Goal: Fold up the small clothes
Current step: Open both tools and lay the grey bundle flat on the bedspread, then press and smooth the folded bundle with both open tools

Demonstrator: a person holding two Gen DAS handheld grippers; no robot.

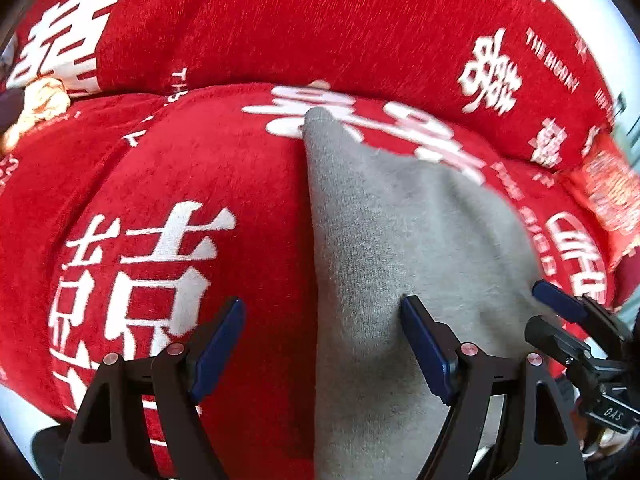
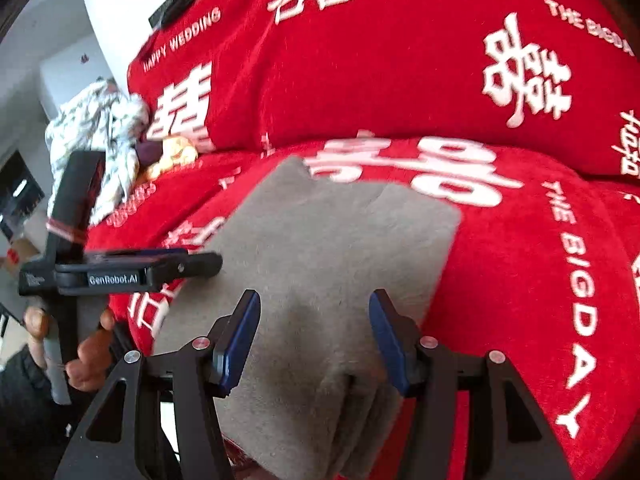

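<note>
Left wrist view: grey cloth [image 1: 400,248] on a red blanket [image 1: 180,168].
Left gripper [image 1: 322,344] and right gripper [image 2: 314,340] both hover spread apart over it, grasping nothing.

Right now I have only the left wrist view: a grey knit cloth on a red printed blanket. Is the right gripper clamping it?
Observer: No. The right gripper is open, jaws wide over the grey knit cloth's bunched near end.
Operator: Does its far edge lie flat?
Observer: Yes, flat on the red printed blanket, with a small notch midway.
Operator: Anything else waiting?
Observer: A crumpled white patterned garment lies at the back left.
</note>
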